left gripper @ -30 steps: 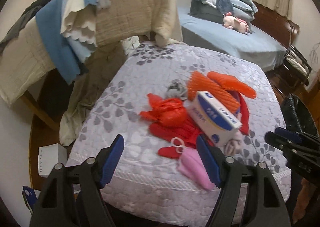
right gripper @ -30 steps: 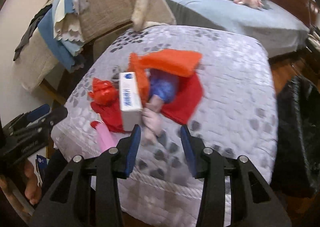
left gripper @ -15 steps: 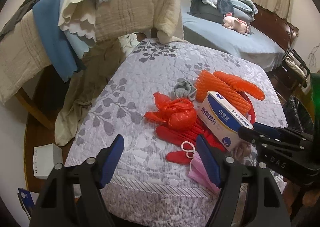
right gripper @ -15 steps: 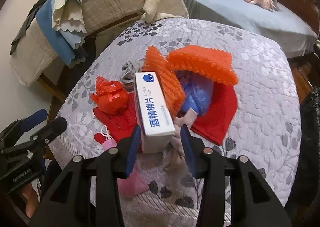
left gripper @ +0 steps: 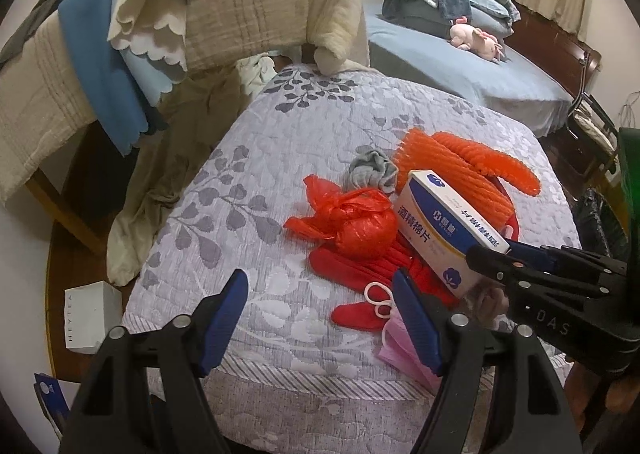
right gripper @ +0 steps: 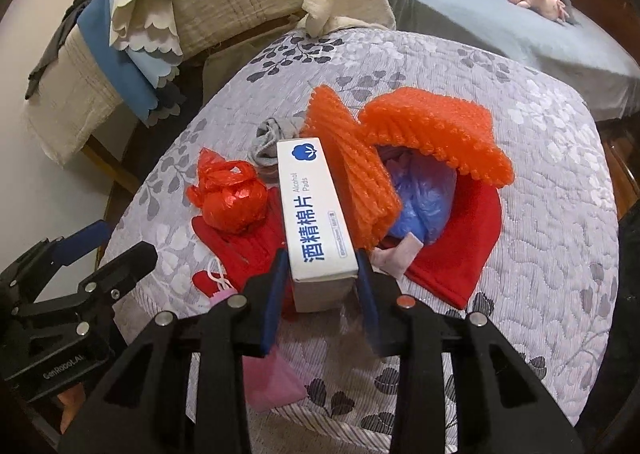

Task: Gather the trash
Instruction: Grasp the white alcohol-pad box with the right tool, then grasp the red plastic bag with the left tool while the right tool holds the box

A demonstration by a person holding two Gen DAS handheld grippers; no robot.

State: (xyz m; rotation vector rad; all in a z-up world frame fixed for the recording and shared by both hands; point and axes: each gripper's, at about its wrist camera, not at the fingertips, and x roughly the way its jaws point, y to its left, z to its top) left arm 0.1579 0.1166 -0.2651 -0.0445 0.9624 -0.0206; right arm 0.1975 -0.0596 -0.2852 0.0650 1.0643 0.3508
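Observation:
A white and blue alcohol pad box (right gripper: 316, 213) lies on the grey leaf-print quilt (right gripper: 560, 213) amid a pile of rubbish. My right gripper (right gripper: 322, 278) is closing on the box's near end, its blue pads against both sides. The left gripper (left gripper: 320, 318) hangs open over the quilt's near edge with nothing between its fingers. Beside the box lie a knotted red plastic bag (left gripper: 356, 225), red gloves (left gripper: 352, 266), orange foam netting (right gripper: 420, 129), a blue plastic bag (right gripper: 420, 197), a grey sock (left gripper: 370, 169) and a pink mask (left gripper: 400, 350).
A chair draped with beige and blue blankets (left gripper: 240, 13) stands behind the quilt on the left. A blue bed with a pink plush toy (left gripper: 476, 37) is at the back right. A white box (left gripper: 92, 318) sits on the floor, and a black bag (left gripper: 596, 221) is at the right.
The right gripper came in over the pile to the box's near end, and its jaws narrowed onto the box. The left gripper sank slightly toward the quilt's edge and stayed open.

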